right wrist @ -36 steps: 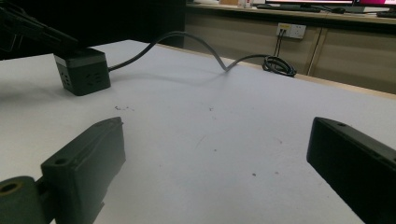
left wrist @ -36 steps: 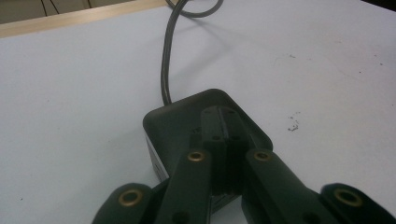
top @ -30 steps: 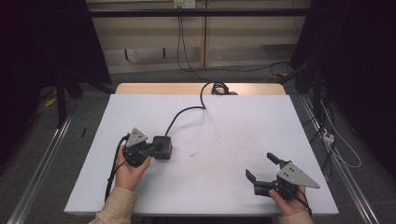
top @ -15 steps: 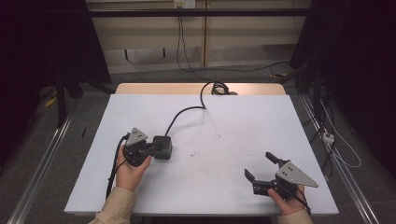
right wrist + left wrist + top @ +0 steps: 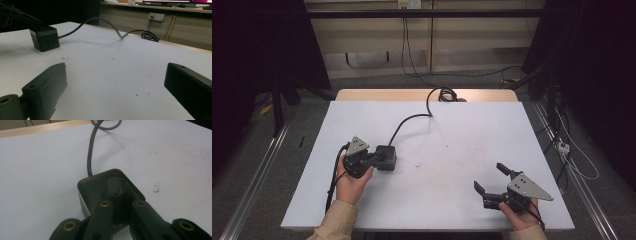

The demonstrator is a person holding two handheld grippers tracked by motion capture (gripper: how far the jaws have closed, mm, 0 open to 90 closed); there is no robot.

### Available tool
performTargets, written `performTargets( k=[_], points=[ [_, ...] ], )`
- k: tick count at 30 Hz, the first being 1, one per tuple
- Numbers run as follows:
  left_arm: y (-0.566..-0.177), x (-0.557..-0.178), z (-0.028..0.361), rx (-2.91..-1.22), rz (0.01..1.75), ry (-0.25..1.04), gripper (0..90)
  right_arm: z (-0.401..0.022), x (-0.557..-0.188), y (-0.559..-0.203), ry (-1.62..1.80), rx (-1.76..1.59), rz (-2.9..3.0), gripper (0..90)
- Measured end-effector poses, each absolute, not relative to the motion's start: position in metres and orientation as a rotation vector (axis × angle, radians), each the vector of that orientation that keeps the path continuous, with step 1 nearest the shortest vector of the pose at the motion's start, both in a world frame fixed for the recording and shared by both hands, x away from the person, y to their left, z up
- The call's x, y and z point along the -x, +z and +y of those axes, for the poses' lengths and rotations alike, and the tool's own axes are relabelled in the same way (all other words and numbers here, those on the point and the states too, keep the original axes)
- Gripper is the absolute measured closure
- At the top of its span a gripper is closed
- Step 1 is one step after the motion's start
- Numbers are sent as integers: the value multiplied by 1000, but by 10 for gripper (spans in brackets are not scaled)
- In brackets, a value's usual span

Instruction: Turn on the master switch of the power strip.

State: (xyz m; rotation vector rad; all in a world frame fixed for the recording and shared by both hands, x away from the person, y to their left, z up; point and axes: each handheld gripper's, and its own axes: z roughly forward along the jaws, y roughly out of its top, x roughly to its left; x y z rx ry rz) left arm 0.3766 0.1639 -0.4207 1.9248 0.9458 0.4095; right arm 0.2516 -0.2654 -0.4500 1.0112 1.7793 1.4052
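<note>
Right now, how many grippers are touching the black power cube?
1. The left gripper rests its shut jaws on top of the power cube at the table's left. The right gripper stands open over bare table, far right, touching nothing.

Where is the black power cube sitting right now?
In the high view the black power cube sits left of centre on the white table, with the left gripper shut, its jaws resting on the cube's top.

The cube-shaped power block (image 5: 100, 185) looks like matt dark plastic with a rubbery grey cable (image 5: 90, 152). The table (image 5: 472, 145) is smooth matt white (lightly speckled), its far edge bare wood.
</note>
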Motion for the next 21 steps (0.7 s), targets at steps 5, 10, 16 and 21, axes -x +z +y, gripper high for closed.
performTargets(
  k=[5,10,16,21],
  points=[
    [-418,-375,163,-1906,945,401,825,-265,-252,-450,1409,-1015,1776,39],
    [-416,-375,160,-1914,951,415,715,-265,-251,-450,1408,-1013,1779,39],
    [-416,-374,159,-1904,962,407,616,-266,-252,-450,1413,-1015,1778,39],
    [-415,-375,161,-1897,976,385,419,-265,-252,-450,1411,-1011,1779,39]
  ],
)
